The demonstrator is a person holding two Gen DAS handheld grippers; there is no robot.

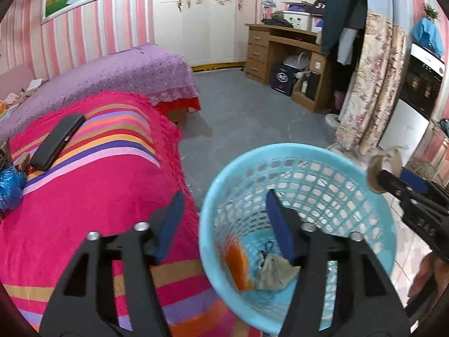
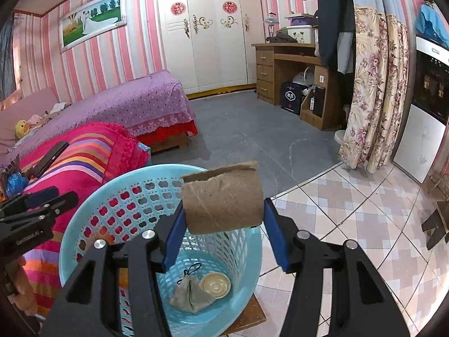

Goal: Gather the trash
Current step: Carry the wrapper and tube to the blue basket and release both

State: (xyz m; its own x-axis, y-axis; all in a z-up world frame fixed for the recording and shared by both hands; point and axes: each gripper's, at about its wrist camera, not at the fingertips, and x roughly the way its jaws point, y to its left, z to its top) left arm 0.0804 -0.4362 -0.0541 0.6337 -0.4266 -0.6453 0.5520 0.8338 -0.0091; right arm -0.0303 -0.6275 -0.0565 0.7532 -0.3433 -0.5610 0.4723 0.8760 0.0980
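Over blue basket (image 2: pixel 84 224), cardboard tube (image 2: pixel 223 199) clamped in right hand-held gripper (image 2: pixel 221 224)

basket (image 2: pixel 84 219): glossy plastic lattice | tube (image 2: pixel 223 199): rough matt cardboard | blanket (image 1: pixel 106 174): fuzzy cloth

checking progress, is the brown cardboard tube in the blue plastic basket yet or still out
Out. The brown cardboard tube is clamped between the right gripper pads above the blue plastic basket rim.
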